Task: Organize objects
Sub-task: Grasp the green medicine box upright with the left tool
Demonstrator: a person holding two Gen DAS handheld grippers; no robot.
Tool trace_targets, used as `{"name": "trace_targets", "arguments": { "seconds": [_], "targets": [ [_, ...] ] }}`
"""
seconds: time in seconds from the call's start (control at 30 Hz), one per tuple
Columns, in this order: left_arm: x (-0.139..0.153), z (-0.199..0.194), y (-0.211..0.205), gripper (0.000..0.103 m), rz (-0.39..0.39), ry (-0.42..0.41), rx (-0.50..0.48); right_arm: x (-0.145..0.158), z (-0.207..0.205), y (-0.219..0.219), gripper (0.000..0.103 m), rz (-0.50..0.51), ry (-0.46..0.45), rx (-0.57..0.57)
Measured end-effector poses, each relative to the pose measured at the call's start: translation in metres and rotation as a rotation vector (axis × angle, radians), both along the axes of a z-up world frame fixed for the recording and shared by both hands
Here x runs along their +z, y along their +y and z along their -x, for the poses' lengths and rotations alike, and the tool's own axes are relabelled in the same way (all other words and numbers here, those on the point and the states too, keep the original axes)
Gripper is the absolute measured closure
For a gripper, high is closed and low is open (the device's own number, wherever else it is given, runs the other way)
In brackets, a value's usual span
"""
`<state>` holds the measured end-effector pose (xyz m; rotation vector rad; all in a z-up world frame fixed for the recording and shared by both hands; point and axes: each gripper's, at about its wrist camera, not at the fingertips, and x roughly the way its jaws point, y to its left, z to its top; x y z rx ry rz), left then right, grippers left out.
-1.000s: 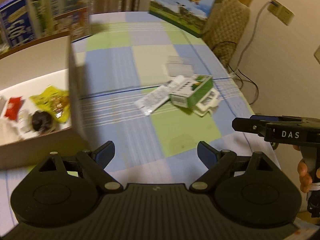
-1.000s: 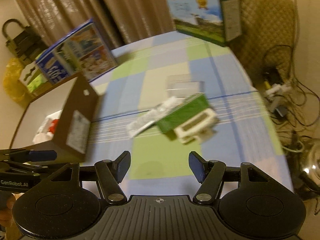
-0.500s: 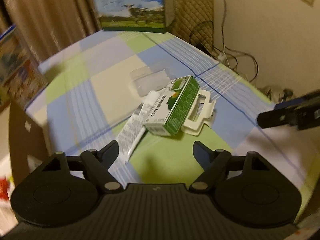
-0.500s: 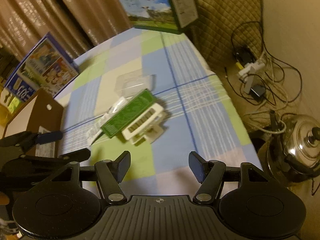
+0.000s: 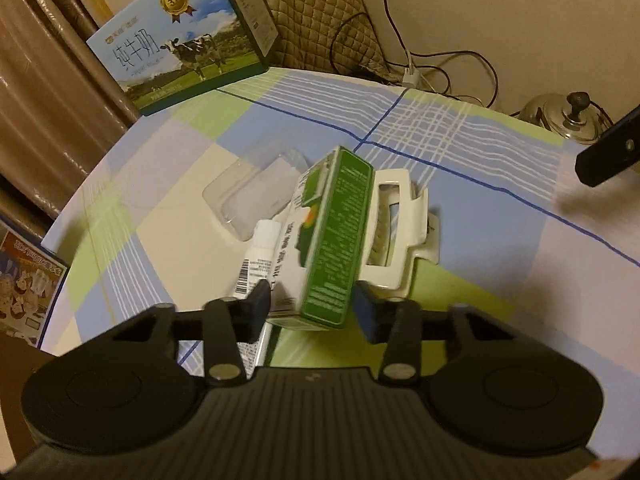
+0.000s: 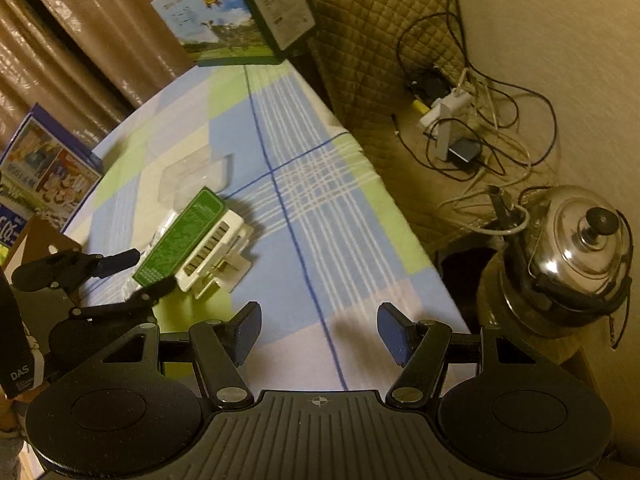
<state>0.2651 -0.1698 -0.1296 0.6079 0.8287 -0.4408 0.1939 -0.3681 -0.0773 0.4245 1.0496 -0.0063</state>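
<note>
1. We see our left gripper (image 5: 310, 308) with its jaws either side of the green-and-white carton (image 5: 330, 236) – contact unclear – and our right gripper (image 6: 319, 330) spread wide over the bare checked tabletop (image 6: 320, 216).
2. The carton leans on a cream plastic clip (image 5: 396, 232), beside a white tube (image 5: 256, 260).
3. Beyond – a clear plastic tray (image 5: 248, 192), then a glossy milk box (image 5: 180, 40) at the rounded far edge.

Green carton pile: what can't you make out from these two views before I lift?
- White tube: lower end hidden behind left hand-held gripper, left wrist view.
- Green carton: print blurred; firm grip unclear.
- White clip: partly hidden by the carton.
- Clear tray: contents unreadable, right wrist view.
</note>
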Motion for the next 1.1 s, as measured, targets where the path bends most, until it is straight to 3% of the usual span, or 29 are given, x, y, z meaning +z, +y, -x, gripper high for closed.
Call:
{"name": "trace_targets", "arguments": {
  "seconds": [0.2,0.37,0.5,0.67,0.8,1.1],
  "targets": [
    [0.012,0.008,0.016,0.07,0.089,0.061,0.055,-0.002,-0.003,0.002,0.041,0.004,0.012,0.007],
    [0.024,0.02,0.058,0.07,0.263,0.206,0.224,-0.004,-0.006,0.009,0.041,0.0,0.017,0.032],
    [0.028,0.032,0.086,0.069,0.342,0.288,0.334,-0.006,-0.008,0.015,0.041,0.0,0.022,0.061],
    [0.031,0.037,0.091,0.069,0.332,0.307,0.357,-0.007,-0.011,0.019,0.041,0.001,0.025,0.079],
    [0.028,0.025,0.087,0.059,0.312,0.306,0.358,-0.005,-0.01,0.019,0.041,0.002,0.02,0.082],
    [0.018,-0.006,0.069,0.059,0.268,0.31,0.324,-0.005,-0.004,0.011,0.041,-0.001,0.026,0.051]
  ]
}}
